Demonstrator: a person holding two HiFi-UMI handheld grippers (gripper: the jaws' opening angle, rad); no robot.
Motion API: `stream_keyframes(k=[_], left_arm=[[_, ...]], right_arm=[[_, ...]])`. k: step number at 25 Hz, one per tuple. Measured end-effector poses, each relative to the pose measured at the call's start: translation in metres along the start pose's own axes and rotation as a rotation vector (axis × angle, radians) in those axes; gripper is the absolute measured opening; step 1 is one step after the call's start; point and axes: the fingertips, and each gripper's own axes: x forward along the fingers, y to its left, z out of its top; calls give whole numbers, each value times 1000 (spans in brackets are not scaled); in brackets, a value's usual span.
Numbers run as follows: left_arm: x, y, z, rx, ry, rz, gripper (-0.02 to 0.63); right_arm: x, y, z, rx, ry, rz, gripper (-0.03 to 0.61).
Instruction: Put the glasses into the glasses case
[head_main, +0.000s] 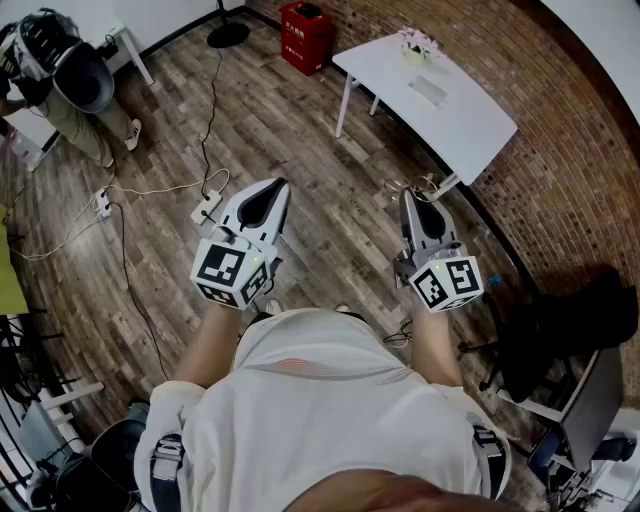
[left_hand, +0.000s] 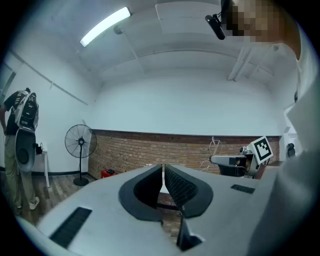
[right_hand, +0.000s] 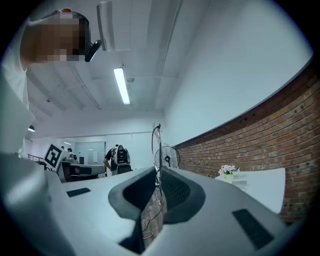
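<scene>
1. Head view: the person stands on the brown wood-plank floor (head_main: 250, 110), well apart from the white rectangular bench (head_main: 470, 130) at the upper right. A small pot of pink flowers (head_main: 415, 43) stands at the bench's far end, and a flat grey thing (head_main: 430, 90) lies near its middle. It is too small to tell whether that is the glasses case, and no glasses can be made out. The left tongs (head_main: 276, 188) and right tongs (head_main: 408, 196) are held level, side by side. I judge this a carrying pose, with the task not yet begun.
2. Left gripper view: the left tongs (left_hand: 163, 167) are drawn together to a thin slit with nothing between them. They point at the red brick wall (left_hand: 140, 150).
3. Right gripper view: the right tongs (right_hand: 157, 172) are likewise nearly pressed together and empty. The bench (right_hand: 260, 187) lies off to their right, so a turn toward it seems needed.
</scene>
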Motion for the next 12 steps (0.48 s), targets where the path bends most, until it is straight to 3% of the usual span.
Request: stream_keyframes(k=[12], left_arm=[[-10, 6, -8, -21, 1, -13, 26]], right_arm=[[-2, 13, -9, -20, 22, -17, 86]])
